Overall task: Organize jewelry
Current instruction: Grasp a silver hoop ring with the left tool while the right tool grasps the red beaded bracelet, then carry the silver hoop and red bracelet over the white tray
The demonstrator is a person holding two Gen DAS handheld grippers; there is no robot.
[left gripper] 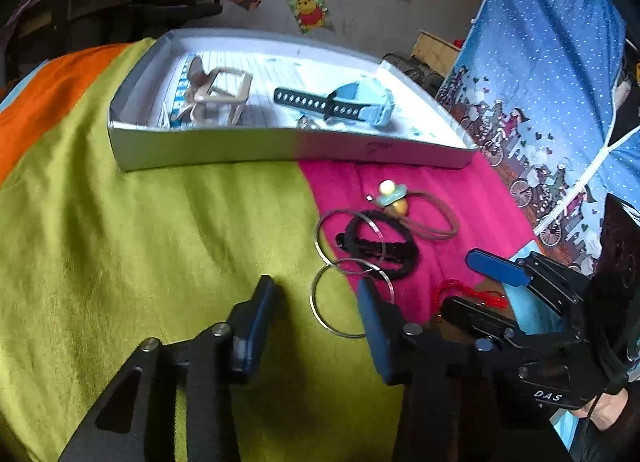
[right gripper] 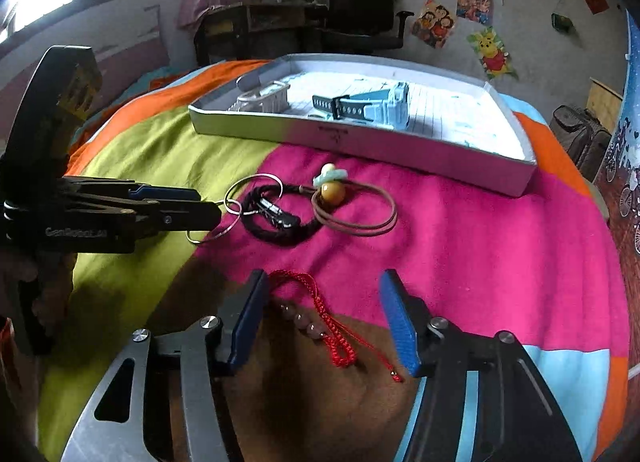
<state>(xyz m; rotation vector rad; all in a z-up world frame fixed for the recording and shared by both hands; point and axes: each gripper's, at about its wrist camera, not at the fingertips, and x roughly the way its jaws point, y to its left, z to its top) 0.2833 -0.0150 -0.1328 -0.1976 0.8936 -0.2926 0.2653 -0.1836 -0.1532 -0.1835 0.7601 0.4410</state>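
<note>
Both tongs half-open — left tongs (left gripper: 316, 302) straddle ring (left gripper: 348, 298), right tongs (right gripper: 324, 302) straddle red bracelet (right gripper: 320, 314)

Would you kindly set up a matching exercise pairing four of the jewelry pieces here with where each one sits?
Things:
1. blue watch
2. red cord bracelet
3. silver ring
4. black braided bracelet

Places:
A. between the right gripper's fingers
B. inside the white box
C. on the pink cloth, beside the beaded cord
D. between the left gripper's fingers

Pairs: 1-B, 2-A, 3-D, 4-C
</note>
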